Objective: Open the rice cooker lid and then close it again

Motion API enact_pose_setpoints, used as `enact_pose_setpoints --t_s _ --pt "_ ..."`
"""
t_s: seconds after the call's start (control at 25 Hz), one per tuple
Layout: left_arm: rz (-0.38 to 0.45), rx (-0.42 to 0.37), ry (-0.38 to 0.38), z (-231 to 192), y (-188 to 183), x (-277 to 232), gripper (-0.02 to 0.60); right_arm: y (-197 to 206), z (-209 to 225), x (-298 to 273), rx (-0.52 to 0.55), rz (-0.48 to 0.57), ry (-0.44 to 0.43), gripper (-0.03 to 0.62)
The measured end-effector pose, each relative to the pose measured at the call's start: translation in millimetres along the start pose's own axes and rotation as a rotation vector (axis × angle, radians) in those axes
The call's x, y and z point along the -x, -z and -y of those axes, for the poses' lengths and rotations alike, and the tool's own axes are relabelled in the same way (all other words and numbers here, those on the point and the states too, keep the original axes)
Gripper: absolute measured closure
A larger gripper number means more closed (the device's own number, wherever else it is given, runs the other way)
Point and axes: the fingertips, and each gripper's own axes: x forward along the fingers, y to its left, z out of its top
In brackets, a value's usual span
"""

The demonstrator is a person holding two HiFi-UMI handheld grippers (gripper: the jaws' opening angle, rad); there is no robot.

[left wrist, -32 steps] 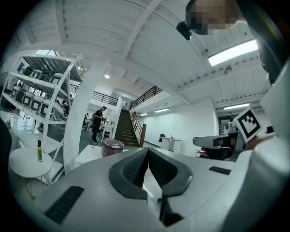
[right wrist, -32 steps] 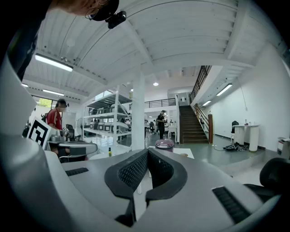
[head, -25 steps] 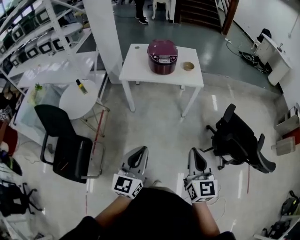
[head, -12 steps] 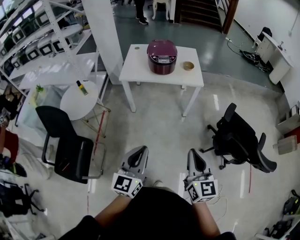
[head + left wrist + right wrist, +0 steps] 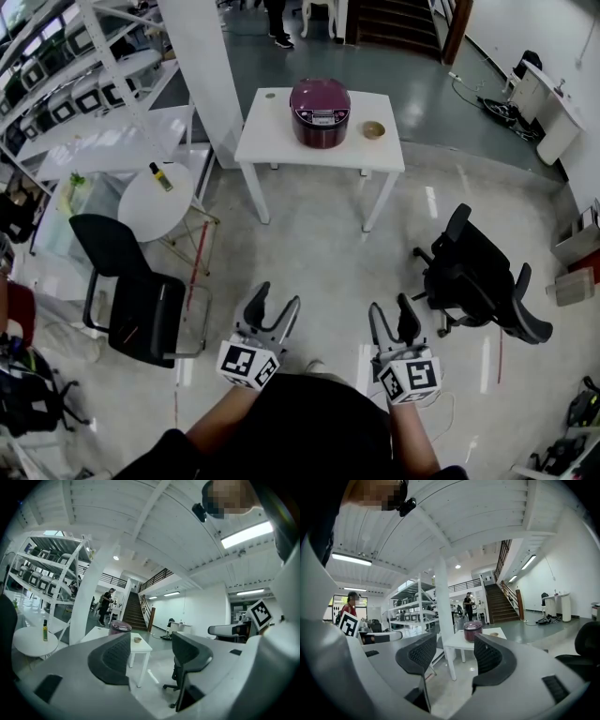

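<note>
The maroon rice cooker (image 5: 320,112) stands with its lid down on a white table (image 5: 272,142) far ahead of me across the floor. It also shows small in the left gripper view (image 5: 120,627) and in the right gripper view (image 5: 472,631). My left gripper (image 5: 277,300) and right gripper (image 5: 390,307) are held side by side close to my body, well short of the table. Both have just been opening and stand open with nothing between their pads. Along the left gripper (image 5: 150,651) and the right gripper (image 5: 454,654) I see only floor and table.
A small tan bowl (image 5: 374,129) sits beside the cooker. A black office chair (image 5: 478,277) stands to the right, a black chair (image 5: 131,291) and a round white table (image 5: 141,202) with a bottle (image 5: 161,175) to the left. White shelving (image 5: 66,75) and a column (image 5: 202,66) rise behind.
Both grippers' jaws went from shut to spread apart. The hands kept their place near my body.
</note>
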Motion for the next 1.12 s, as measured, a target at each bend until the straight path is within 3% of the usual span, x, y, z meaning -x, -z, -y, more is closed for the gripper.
enact_pose_setpoints --t_s 0.16,0.72,1.12 --pt "-0.028 0.008 0.013 4 10 -4 0.293 1 18 8 0.008 0.0 0.039 0.358" --pt "-0.08 0.017 0.034 15 31 -7 0.293 33 36 19 -0.034 -0.065 0.042 0.359" --pt "-0.065 0.006 0.061 -18 20 -63 0.293 49 46 -24 -0.055 -0.117 0.042 0.359"
